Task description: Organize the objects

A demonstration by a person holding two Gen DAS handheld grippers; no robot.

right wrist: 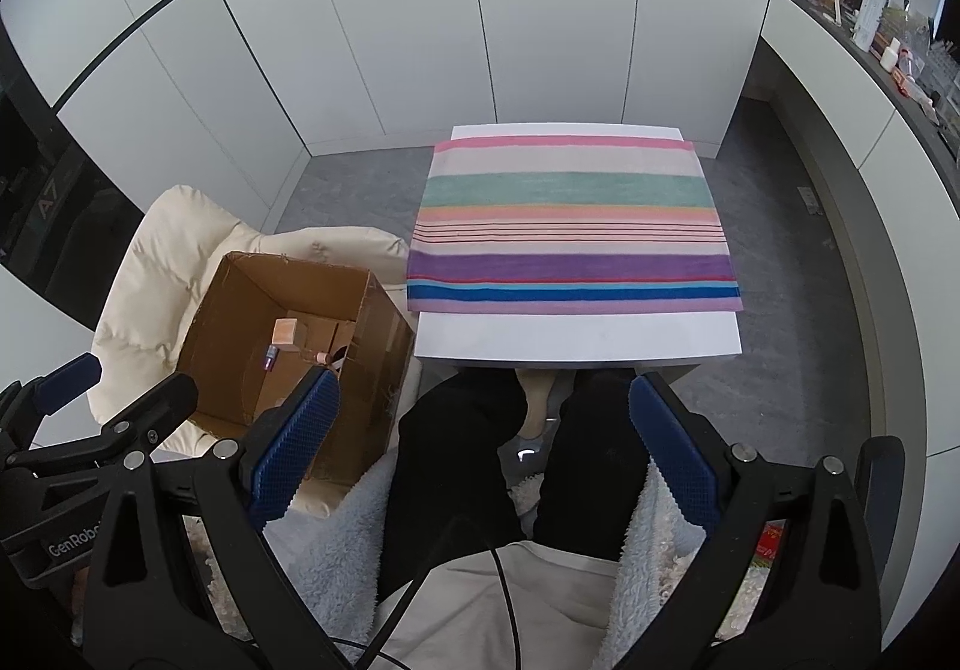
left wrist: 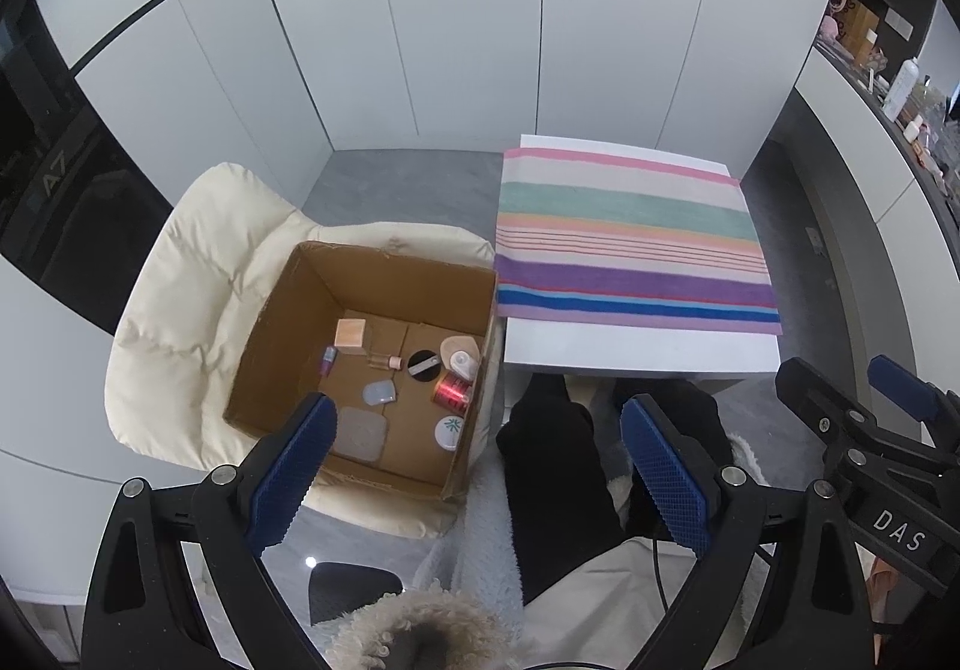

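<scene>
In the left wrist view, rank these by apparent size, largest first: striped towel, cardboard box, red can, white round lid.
1. striped towel
2. cardboard box, close behind it, though nearer the camera, so the order is unsure
3. red can and white round lid look alike, so they are unranked

A home room: white wardrobe doors (right wrist: 480,10), cluttered toiletry shelf (right wrist: 888,28).

- Cardboard box (left wrist: 282,322): open-topped, upright on a cream cushioned chair (left wrist: 180,274), left of the table.
- Inside, on its floor: red can (left wrist: 451,391) on its side, wooden cube (left wrist: 350,334), white round lid (left wrist: 450,432), small bottles, grey pads.
</scene>
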